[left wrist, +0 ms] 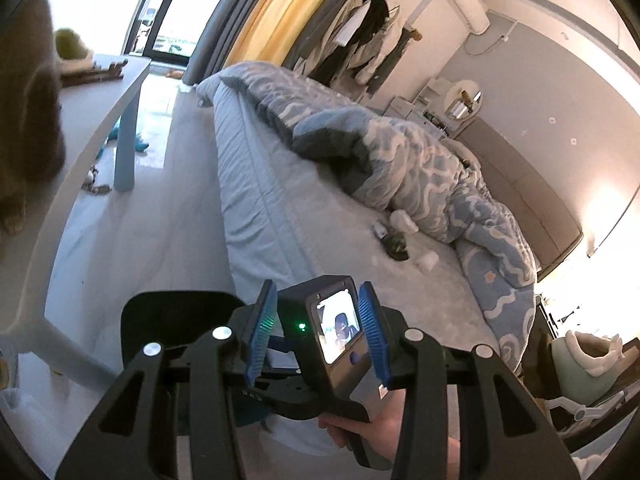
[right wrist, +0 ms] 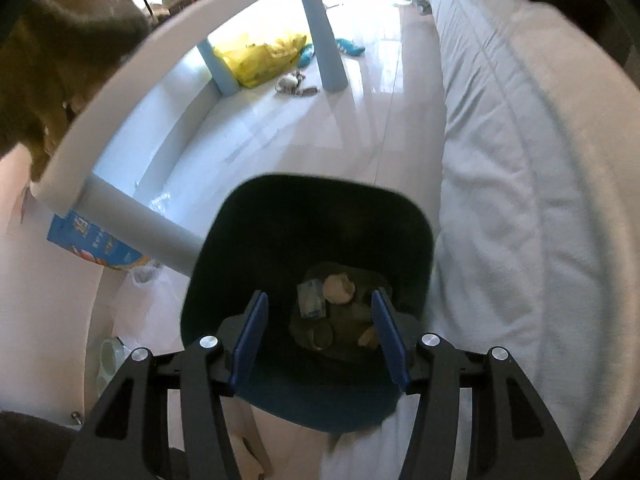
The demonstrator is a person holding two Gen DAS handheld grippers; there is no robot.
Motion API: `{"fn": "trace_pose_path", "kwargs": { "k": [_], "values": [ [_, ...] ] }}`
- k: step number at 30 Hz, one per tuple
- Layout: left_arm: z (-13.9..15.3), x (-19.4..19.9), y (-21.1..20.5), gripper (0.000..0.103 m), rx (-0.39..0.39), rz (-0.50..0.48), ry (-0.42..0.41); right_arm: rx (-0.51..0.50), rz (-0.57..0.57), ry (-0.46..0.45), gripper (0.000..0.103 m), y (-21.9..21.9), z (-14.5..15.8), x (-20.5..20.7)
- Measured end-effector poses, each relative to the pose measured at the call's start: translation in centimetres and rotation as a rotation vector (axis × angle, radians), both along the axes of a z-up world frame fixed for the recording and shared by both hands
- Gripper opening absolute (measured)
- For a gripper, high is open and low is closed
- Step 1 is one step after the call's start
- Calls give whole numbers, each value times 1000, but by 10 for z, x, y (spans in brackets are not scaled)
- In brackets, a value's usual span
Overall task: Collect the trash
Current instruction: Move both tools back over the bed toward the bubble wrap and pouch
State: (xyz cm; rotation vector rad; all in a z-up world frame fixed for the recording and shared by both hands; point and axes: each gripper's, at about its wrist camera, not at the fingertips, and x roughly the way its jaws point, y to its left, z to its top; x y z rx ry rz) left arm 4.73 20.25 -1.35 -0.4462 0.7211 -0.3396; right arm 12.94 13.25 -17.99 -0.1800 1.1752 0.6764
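The dark bin (right wrist: 240, 240) stands on the floor between the bed and the table. Inside it lie a crumpled brownish wad (right wrist: 339, 287), a blue-white packet (right wrist: 310, 299) and a small roll (right wrist: 321, 336). My right gripper (right wrist: 320, 296) hangs over the bin's mouth, open, with nothing between its pads. In the left wrist view the left gripper (left wrist: 318, 288) is higher, its blue pads apart and holding nothing; behind it is the right gripper's body (left wrist: 336, 332) in a hand (left wrist: 384, 432). On the bed sheet lie white tissue wads (left wrist: 404, 220) (left wrist: 427, 259) and a dark wrapper (left wrist: 396, 246).
A white table (right wrist: 192, 32) with blue legs stands left of the bin, with a yellow bag (right wrist: 260, 56) and small toys beneath it. The bed (right wrist: 520, 160) runs along the right, with a blue patterned duvet (left wrist: 400, 152) bunched on it. A blue box (right wrist: 92, 244) sits by the table's corner.
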Motion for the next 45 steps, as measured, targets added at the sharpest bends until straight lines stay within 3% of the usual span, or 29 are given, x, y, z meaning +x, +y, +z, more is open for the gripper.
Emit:
{"fn": "trace_pose_path", "kwargs": {
  "k": [9,19,24,29,45],
  "values": [
    [23,9,-20,44,7,-1,-48,97,-46,-109,62,-43,62,5],
    [23,28,-59,44,47,-16,-36,108,-137,-179,66,-108,90,17],
    [20,40,-79,50,60,-22,-25,109,-190,-212,69,-143,101,22],
    [15,51,-99,64,92,-23,-18,89,-237,-239,71,-179,107,31],
    [-16,101,-162,81,181,-61,52,34,-343,-271,81,-271,109,69]
  ]
}}
